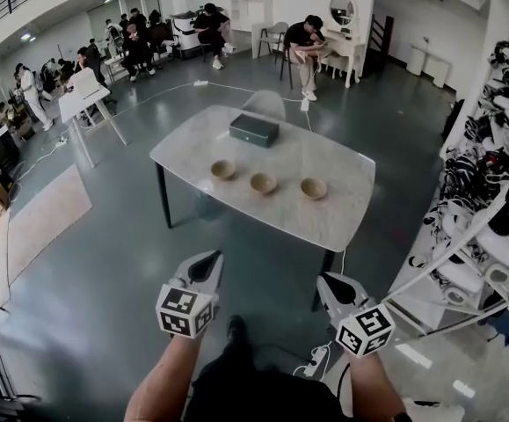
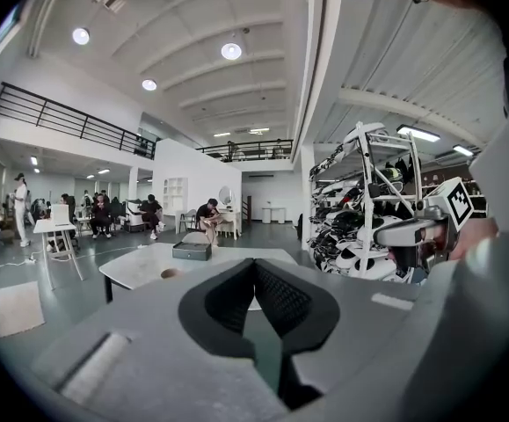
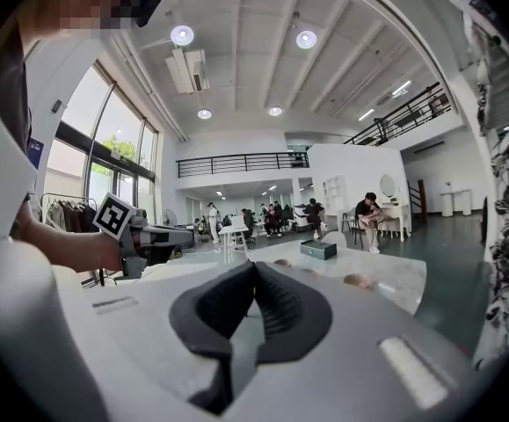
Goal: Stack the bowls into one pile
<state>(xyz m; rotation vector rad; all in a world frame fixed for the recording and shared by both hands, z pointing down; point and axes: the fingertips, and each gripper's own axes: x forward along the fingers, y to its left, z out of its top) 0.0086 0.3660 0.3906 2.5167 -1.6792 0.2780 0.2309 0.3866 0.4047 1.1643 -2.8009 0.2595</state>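
my head view shows three bowls (image 1: 264, 183) apart on the table (image 1: 342, 227); my left gripper view catches only one. left gripper (image 1: 208, 266) and right gripper (image 1: 327, 285) are pinched closed, empty.

Grey claws (image 1: 210, 258) (image 1: 323, 280), black-white marker cubes (image 1: 185, 311)

1. Round ceiling lamps (image 2: 230, 51) and tall windows (image 3: 118, 161) at the left light the hall brightly and evenly.
2. The glossy floor (image 1: 105, 262) carries pale glare patches and a soft shadow under the bench (image 1: 324, 218).
3. Fisheye distortion bends the edges, and both gripper views have black corners.
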